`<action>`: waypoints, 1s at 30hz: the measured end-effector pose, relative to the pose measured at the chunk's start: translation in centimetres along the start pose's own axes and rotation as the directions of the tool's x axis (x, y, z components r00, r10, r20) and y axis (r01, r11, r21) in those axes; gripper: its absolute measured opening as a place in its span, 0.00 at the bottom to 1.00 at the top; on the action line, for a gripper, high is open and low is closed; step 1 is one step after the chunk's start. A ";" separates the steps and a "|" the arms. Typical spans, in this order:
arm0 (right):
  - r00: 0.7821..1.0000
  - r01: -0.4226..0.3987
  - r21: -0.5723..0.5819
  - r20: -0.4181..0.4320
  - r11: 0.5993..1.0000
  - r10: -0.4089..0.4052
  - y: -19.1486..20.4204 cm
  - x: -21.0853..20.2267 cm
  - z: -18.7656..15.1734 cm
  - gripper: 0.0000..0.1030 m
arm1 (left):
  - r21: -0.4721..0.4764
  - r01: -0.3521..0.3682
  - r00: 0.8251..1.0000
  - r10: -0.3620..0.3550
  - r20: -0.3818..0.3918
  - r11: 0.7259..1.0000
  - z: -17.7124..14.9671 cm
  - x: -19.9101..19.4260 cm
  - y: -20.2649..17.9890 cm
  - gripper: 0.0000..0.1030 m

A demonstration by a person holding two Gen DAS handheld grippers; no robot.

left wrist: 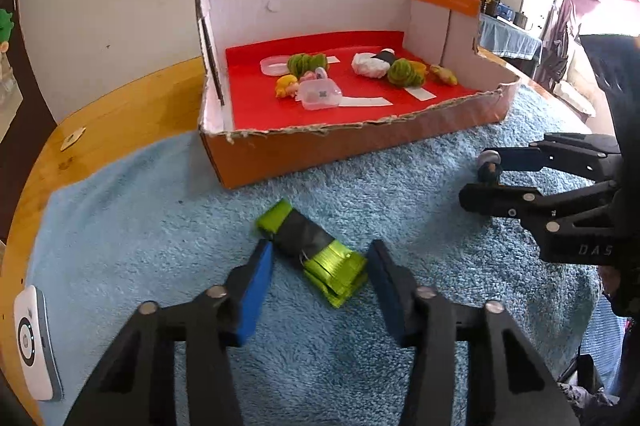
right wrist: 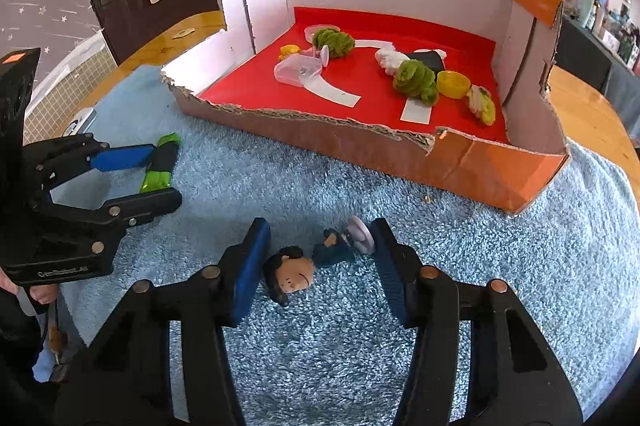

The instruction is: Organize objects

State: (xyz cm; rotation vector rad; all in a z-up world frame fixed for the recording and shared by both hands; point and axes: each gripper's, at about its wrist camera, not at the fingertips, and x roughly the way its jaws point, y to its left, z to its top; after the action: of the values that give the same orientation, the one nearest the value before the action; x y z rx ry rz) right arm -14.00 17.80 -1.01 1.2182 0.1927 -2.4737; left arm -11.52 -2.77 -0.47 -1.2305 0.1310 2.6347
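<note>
A green and black folded strap bundle [left wrist: 312, 252] lies on the blue rug, between the open blue-padded fingers of my left gripper [left wrist: 320, 256]; it also shows in the right wrist view [right wrist: 160, 166]. My right gripper [right wrist: 320, 238] is open around a small dark-haired figurine [right wrist: 316, 262] with a round white base, lying on the rug. The right gripper [left wrist: 476, 182] also shows in the left wrist view, and the left gripper [right wrist: 166, 172] in the right wrist view. The orange cardboard box [left wrist: 320, 150] with a red floor [right wrist: 384, 82] holds several small items.
In the box lie green pompoms [right wrist: 414, 80], a white and black plush [right wrist: 400, 58], a yellow cap [right wrist: 452, 84], clear plastic lids [left wrist: 320, 96] and a blond figurine [left wrist: 286, 86]. A white device [left wrist: 34, 342] lies at the rug's left edge on the wooden table [left wrist: 104, 122].
</note>
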 end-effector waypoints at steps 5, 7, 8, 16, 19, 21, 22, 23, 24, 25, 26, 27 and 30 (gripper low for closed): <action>1.000 -0.001 0.012 0.005 1.000 0.001 -0.1 -0.1 0.0 0.48 | -0.024 0.021 1.000 -0.021 0.004 0.999 0.1 -0.3 0.2 0.35; 1.000 -0.004 0.017 0.006 1.000 0.004 -0.1 -0.2 0.0 0.48 | -0.032 0.025 1.000 -0.025 0.007 0.999 0.2 -0.3 0.3 0.33; 1.000 -0.005 0.020 0.008 1.000 0.005 -0.1 -0.3 0.0 0.48 | -0.035 0.026 1.000 -0.026 0.007 0.999 0.2 -0.3 0.3 0.33; 1.000 -0.015 0.026 0.017 1.000 0.015 0.0 -0.9 -0.1 0.48 | -0.050 0.037 0.999 -0.035 0.039 0.998 0.5 -1.5 0.3 0.32; 1.000 -0.020 0.025 0.024 0.999 0.019 0.2 -1.1 0.0 0.48 | -0.061 0.031 0.999 -0.028 0.046 0.998 0.5 -1.7 0.5 0.31; 0.999 -0.024 0.023 0.030 0.999 0.023 0.3 -1.3 0.1 0.48 | -0.068 0.029 0.998 -0.025 0.059 0.997 0.5 -2.1 0.6 0.29; 0.999 -0.025 0.022 0.031 0.999 0.024 0.3 -1.4 0.1 0.48 | -0.071 0.029 0.998 -0.024 0.066 0.997 0.5 -2.3 0.7 0.28; 0.999 -0.026 0.020 0.035 0.999 0.025 0.5 -1.5 0.2 0.48 | -0.072 0.031 0.997 -0.025 0.076 0.997 0.6 -2.6 0.7 0.28; 0.999 -0.027 0.019 0.038 0.999 0.027 0.5 -1.6 0.2 0.48 | -0.070 0.032 0.996 -0.026 0.084 0.997 0.6 -2.9 0.7 0.28; 0.999 -0.028 0.018 0.040 0.999 0.027 0.6 -1.7 0.3 0.48 | -0.068 0.029 0.996 -0.023 0.090 0.997 0.7 -3.1 0.8 0.23; 0.999 -0.029 0.016 0.042 0.999 0.028 0.6 -1.8 0.3 0.48 | -0.067 0.027 0.995 -0.021 0.094 0.997 0.8 -3.2 0.8 0.07; 0.999 -0.030 0.014 0.045 0.999 0.029 0.7 -1.9 0.4 0.48 | -0.070 0.032 0.996 -0.025 0.091 0.997 0.8 -3.2 0.9 0.07; 0.998 -0.032 0.010 0.049 0.999 0.031 0.9 -2.1 0.5 0.48 | -0.090 0.023 0.998 -0.017 0.062 0.996 0.8 -2.6 1.3 0.07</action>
State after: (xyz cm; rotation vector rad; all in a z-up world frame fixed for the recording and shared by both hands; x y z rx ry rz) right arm -12.88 17.36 0.97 1.1549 0.1461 -2.4776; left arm -10.87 -4.31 2.00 -1.1705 -0.0115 2.6843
